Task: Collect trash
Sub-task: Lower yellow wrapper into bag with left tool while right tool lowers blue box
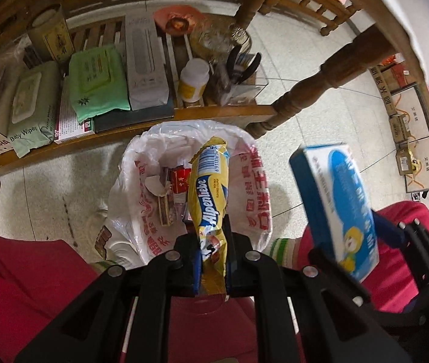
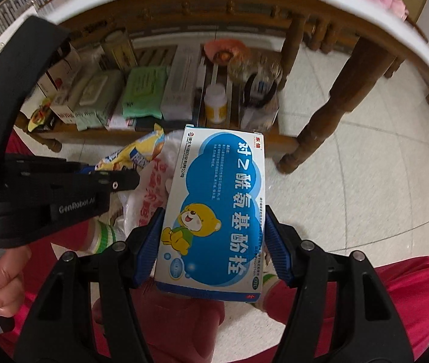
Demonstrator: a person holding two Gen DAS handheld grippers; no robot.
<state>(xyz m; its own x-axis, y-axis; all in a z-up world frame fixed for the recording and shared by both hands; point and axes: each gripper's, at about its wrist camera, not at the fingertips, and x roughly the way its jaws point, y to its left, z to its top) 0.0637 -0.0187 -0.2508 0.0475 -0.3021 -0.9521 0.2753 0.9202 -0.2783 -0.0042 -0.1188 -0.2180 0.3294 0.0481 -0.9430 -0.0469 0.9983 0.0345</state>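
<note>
Between the left jaws, a yellow wrapper [image 1: 211,199] hangs over the bin [image 1: 141,163].

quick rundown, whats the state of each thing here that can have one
left gripper: shut on the yellow candy wrapper, over the bin
right gripper: shut on the blue medicine box
bin bag: open, trash already inside
baby wipes pack: flap closed, on the shelf
white bottle: capped, upright
</note>
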